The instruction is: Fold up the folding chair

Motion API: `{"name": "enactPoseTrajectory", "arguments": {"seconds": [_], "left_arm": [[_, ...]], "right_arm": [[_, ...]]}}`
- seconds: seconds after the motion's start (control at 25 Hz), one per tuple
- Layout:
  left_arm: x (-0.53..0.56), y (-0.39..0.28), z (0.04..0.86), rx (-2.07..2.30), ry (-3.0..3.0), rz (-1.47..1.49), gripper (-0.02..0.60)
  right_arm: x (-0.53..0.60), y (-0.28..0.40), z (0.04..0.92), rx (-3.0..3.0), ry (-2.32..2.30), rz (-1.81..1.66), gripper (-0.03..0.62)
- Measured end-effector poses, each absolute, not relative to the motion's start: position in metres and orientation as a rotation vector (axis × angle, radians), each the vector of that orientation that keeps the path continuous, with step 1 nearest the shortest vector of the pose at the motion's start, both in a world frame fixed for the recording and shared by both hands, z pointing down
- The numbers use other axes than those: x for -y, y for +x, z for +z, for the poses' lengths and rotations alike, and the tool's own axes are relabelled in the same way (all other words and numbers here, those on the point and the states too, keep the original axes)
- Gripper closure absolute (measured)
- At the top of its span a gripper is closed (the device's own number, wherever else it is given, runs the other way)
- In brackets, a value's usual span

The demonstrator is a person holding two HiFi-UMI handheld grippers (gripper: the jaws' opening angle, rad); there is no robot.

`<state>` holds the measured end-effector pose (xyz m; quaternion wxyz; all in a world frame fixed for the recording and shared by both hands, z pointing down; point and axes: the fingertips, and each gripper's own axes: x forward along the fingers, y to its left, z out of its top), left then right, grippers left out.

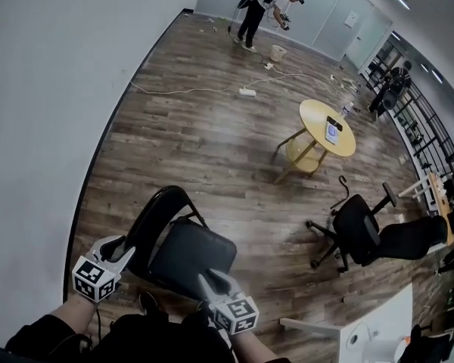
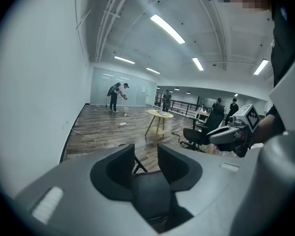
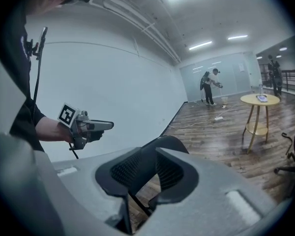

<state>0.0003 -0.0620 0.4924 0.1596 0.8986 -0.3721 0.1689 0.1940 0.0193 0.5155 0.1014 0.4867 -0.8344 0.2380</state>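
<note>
Head view has the black folding chair with a curved tube back and padded seat [image 1: 189, 252] standing unfolded on the wood-plank floor [image 1: 212, 142]. It sits close in front of me, near the floor's edge along the white wall [image 1: 53, 89].

The left gripper [image 1: 125, 254] hangs just beside the back's near upright, on its wall side. Its fingers are clearly apart, and in the left gripper view I see only dark chair padding and a thin leg through the gap, with nothing pressed by the pads.

The right gripper [image 1: 206, 278] hovers at the seat's near edge, pointing across the seat toward the back. Its fingers leave a narrow gap. In the right gripper view the rounded top of the back shows beyond that gap, and I judge it isn't clamped.

The relation that matters is that the seat runs away from the back toward my right side. That puts my right hand nearer the seat's free edge and my left nearer the back. I judge folding has not begun. The seat needs lifting toward the back while the left steadies the frame.
</note>
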Motion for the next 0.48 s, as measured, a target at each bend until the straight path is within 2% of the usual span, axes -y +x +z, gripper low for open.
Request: {"name": "enactPoseTrajectory", "arguments": {"seconds": [0.48], "left_arm": [[0.084, 0.009, 0.560, 1.089, 2.490, 0.751, 0.383]], "right_arm": [[-0.005, 0.261, 0.571, 2.380, 1.505, 0.830, 0.470]]}}
